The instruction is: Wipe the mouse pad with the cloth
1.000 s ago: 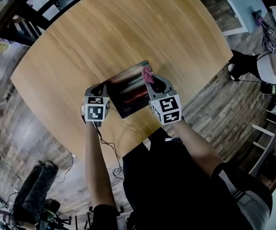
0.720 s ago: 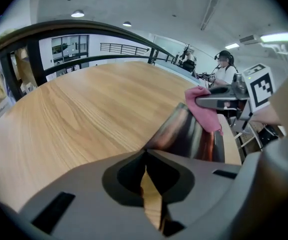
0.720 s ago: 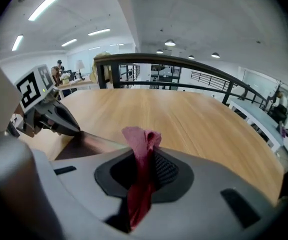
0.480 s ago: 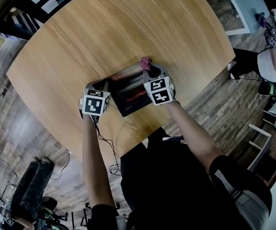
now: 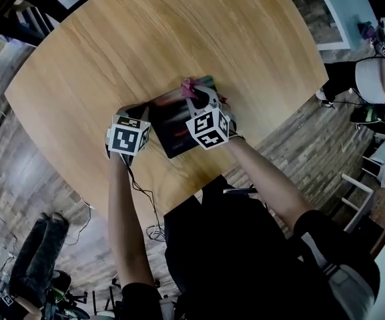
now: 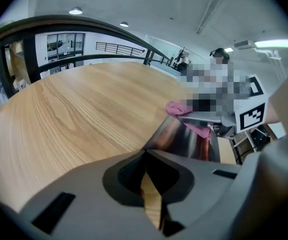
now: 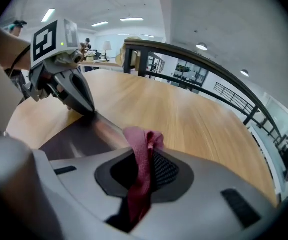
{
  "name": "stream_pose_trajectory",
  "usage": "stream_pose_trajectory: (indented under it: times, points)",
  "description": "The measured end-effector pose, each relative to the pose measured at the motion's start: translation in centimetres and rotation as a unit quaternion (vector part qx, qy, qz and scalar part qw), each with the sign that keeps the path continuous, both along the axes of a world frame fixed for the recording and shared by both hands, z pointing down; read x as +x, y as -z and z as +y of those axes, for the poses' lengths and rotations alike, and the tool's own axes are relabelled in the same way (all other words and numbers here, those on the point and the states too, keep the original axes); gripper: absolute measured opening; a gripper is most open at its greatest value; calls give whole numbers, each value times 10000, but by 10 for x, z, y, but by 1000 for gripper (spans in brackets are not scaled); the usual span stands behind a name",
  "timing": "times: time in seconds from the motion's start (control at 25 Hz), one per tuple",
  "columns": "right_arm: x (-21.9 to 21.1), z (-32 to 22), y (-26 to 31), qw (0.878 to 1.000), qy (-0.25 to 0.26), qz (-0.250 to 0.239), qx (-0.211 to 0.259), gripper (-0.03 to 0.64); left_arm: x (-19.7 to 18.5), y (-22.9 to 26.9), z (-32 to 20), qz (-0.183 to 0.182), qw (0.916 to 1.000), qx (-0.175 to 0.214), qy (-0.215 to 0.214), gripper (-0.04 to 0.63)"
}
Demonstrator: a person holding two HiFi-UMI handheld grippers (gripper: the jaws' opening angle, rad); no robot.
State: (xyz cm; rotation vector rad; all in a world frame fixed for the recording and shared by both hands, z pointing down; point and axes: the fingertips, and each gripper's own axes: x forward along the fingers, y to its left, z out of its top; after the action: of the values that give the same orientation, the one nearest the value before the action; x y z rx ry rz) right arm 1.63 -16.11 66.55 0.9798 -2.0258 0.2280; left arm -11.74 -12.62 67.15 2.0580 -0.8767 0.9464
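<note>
A dark mouse pad (image 5: pixel 173 124) lies on the round wooden table (image 5: pixel 145 39), near its front edge. My right gripper (image 5: pixel 192 93) is shut on a pink cloth (image 5: pixel 188 85) and holds it down at the pad's far edge. The cloth (image 7: pixel 142 156) runs up between the jaws, with the pad (image 7: pixel 76 136) just beyond. My left gripper (image 5: pixel 141 113) is shut, its tips resting at the pad's left corner (image 6: pixel 151 143). In the right gripper view, the left gripper (image 7: pixel 90 112) presses that corner. In the left gripper view, the right gripper (image 6: pixel 186 116) and the cloth (image 6: pixel 175 107) sit across the pad.
The table's front edge (image 5: pixel 179 199) runs close under my arms. A dark railing (image 7: pixel 193 59) curves behind the table. A person in white (image 5: pixel 379 79) is at the far right on the plank floor. A cable (image 5: pixel 153 227) lies on the floor.
My right gripper has slid the cloth from the pad's right side away and leftward along its far edge. The left gripper has stayed at the pad's left corner.
</note>
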Motion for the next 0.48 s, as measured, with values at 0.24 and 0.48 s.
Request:
stream_pose_trajectory:
  times: [0.24, 0.48]
  points:
    - [-40, 20, 1, 9954, 948, 30, 159, 63, 1, 1, 1, 82, 9999, -51, -72, 25]
    - [-89, 56, 0, 9734, 2233, 145, 498, 63, 1, 1, 1, 63, 9998, -59, -156, 25]
